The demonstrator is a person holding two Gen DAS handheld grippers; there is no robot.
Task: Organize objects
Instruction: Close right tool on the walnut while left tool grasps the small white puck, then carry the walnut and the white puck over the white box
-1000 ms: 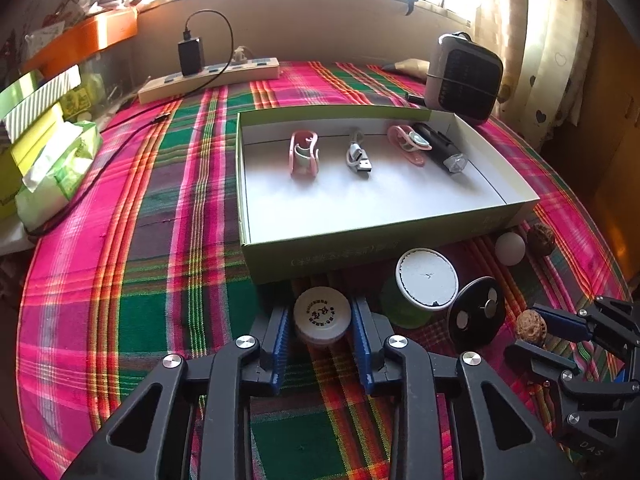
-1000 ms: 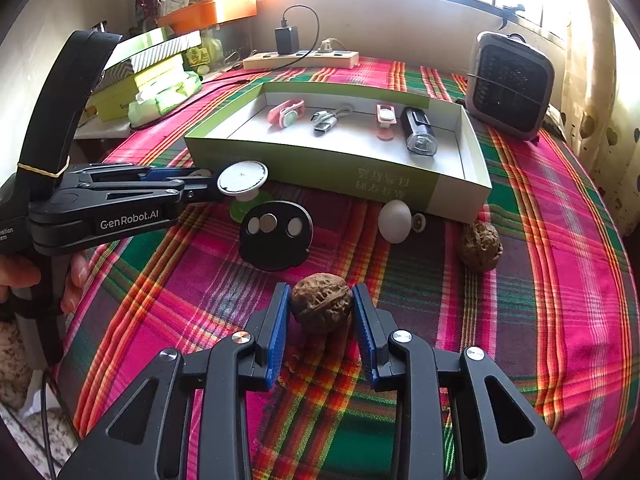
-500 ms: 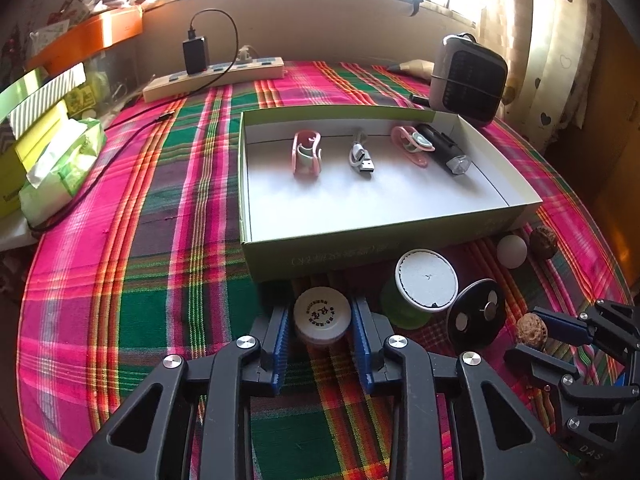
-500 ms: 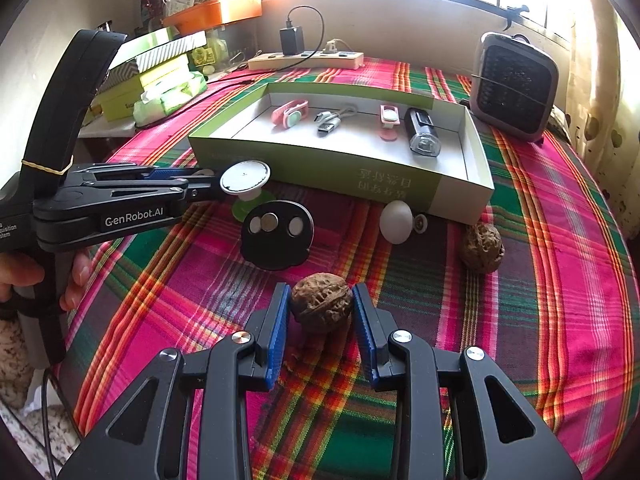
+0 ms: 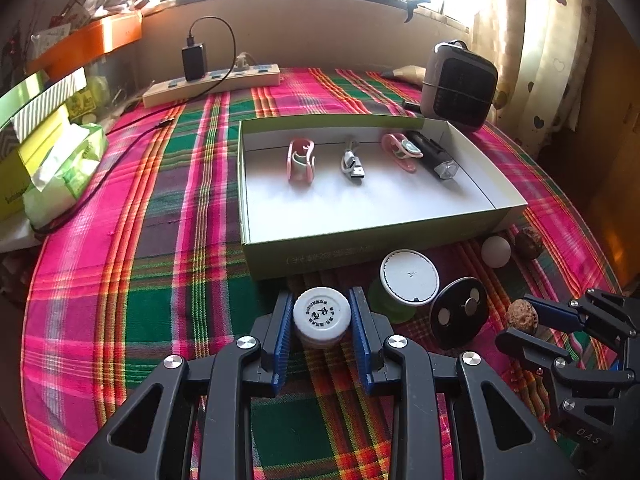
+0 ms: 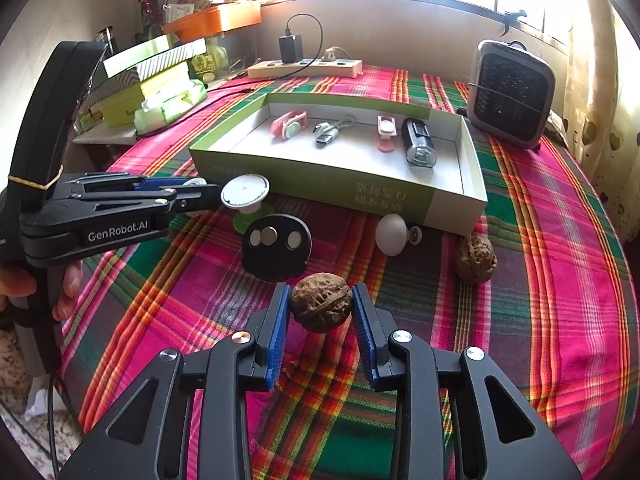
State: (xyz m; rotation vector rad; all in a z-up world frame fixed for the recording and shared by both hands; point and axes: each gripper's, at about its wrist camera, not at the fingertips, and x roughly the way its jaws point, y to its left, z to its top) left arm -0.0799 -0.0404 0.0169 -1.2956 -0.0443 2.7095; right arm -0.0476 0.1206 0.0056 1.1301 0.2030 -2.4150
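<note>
left hand-held gripper [image 5: 322, 320] clamps white jar [image 5: 322, 314] | right hand-held gripper [image 6: 321, 310] clamps walnut [image 6: 321, 307]

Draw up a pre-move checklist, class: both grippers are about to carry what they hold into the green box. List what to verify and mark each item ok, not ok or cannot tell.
1. Left gripper closed on the white jar: ok, pads press both sides.
2. Right gripper closed on the walnut: ok.
3. Free floor in the green box: ok, its near half is bare.
4. Path to the box for the left gripper: ok, the wall is directly ahead.
5. Path for the right gripper: not ok, the black disc lies ahead.
6. Jar lid secure: cannot tell.
</note>
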